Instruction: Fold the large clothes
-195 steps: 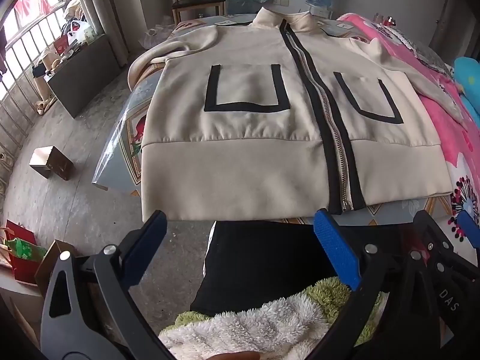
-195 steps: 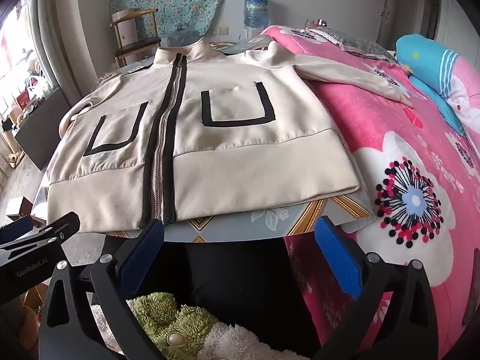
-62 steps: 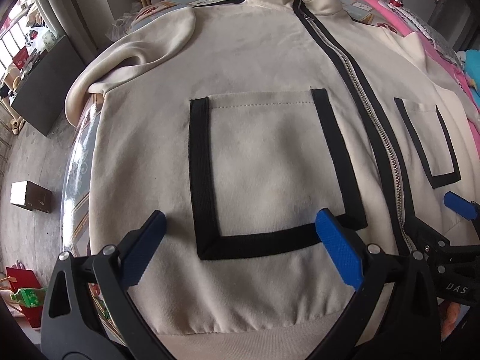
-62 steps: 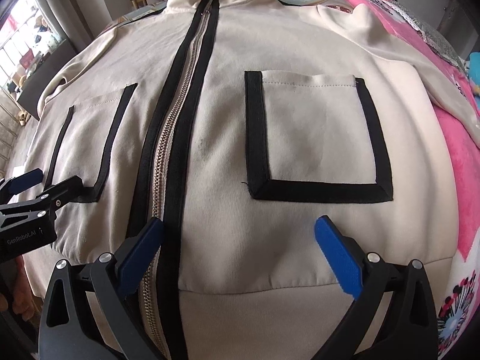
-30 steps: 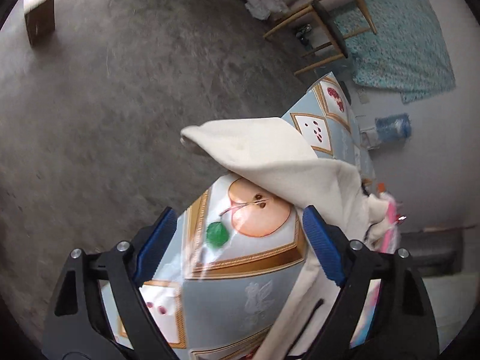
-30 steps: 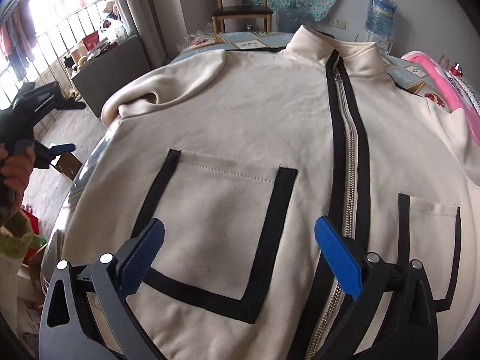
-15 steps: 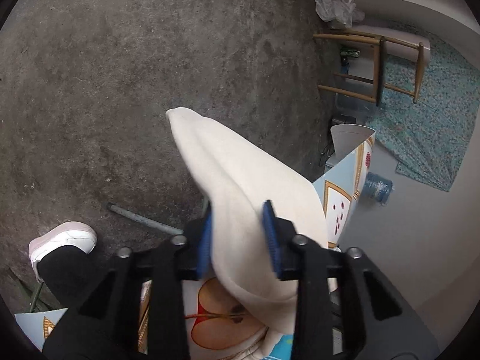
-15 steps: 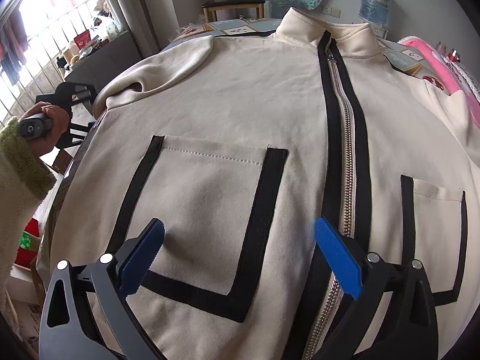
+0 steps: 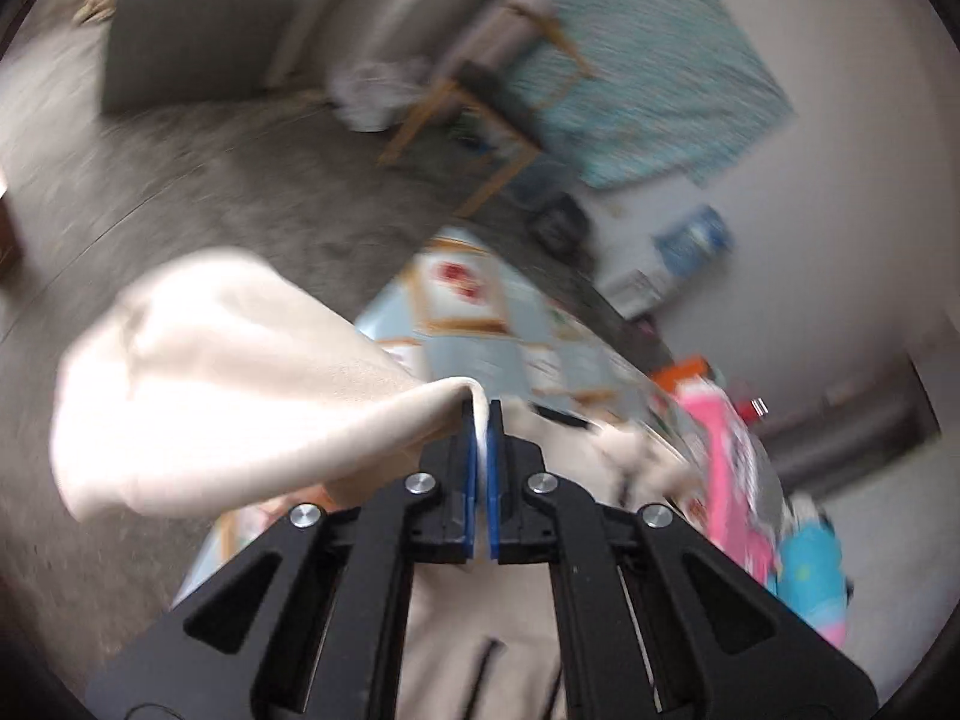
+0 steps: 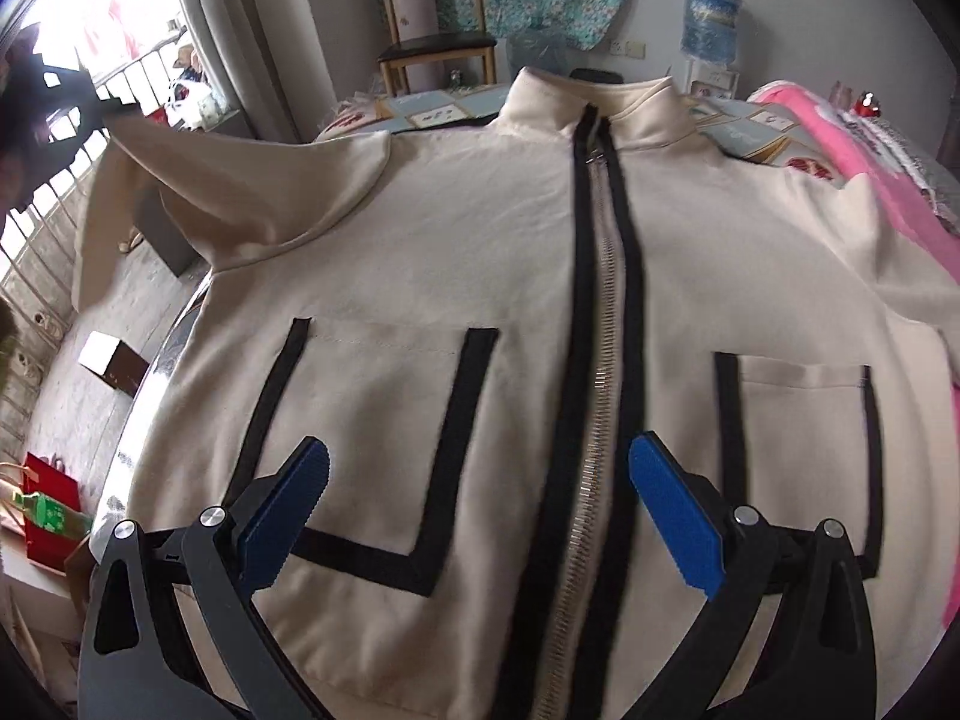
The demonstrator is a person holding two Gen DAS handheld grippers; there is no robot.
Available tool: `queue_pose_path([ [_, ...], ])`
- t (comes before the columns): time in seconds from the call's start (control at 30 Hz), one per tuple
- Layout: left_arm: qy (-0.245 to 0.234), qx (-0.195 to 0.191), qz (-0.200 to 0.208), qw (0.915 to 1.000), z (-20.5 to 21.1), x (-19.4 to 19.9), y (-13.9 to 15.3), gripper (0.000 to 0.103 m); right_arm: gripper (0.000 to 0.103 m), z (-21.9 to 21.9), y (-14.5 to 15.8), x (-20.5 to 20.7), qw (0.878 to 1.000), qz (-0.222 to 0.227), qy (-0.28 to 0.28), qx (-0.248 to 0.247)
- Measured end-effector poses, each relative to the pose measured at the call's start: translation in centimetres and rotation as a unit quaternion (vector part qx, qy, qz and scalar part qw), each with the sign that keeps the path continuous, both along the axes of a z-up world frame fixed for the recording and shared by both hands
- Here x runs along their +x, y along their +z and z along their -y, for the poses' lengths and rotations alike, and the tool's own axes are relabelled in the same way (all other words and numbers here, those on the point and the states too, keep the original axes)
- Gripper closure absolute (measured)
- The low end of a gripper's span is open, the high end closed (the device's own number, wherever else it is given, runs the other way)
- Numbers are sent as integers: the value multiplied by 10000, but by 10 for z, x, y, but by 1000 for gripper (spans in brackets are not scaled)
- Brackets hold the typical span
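Cream jacket (image 10: pixel 480 276), soft matte knit, spread front-up over a desk (image 9: pixel 480 324) with glossy fruit-print tiles under clear plastic. One metal zipper (image 10: pixel 591 420) down the middle, flanked by two black bands; one stand-up collar (image 10: pixel 594 102) at the far end. Two square patch pockets, each edged in black on three sides: left pocket (image 10: pixel 372 450) ahead of the right gripper (image 10: pixel 477 504), between its fingers; right pocket (image 10: pixel 804 456) beyond the outer finger. Right gripper's two blue ribbed fingers (image 10: pixel 675 516) spread wide, released, low over the jacket's lower front, nothing between them. Left gripper (image 9: pixel 480 438) clenched, blue fingers (image 9: pixel 495 468) pinching a thin fold of the sleeve (image 9: pixel 216 384); sleeve billows out left of those fingers, lifted above the floor (image 9: pixel 180 180), blurred. One wooden chair (image 10: pixel 432 42) and one blue water bottle (image 10: pixel 711 18) far beyond the collar. Pink flowered bedding (image 10: pixel 840 138) off to the right.
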State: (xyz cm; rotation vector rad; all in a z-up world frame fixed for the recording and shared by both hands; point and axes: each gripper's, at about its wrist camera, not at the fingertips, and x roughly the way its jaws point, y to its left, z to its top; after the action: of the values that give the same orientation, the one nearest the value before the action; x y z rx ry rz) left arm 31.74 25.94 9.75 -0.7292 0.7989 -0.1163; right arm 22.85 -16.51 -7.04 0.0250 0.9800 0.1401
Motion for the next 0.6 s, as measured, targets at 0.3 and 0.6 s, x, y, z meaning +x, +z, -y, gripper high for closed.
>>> queue_pose_path([
  [0.3, -2234, 624, 690, 9703, 190, -63, 18, 45, 5, 58, 23, -31, 9963, 369, -741, -240],
  [0.6, -2147, 1643, 240, 9625, 211, -128, -59, 36, 5, 99, 23, -30, 9934, 332, -1093, -86],
])
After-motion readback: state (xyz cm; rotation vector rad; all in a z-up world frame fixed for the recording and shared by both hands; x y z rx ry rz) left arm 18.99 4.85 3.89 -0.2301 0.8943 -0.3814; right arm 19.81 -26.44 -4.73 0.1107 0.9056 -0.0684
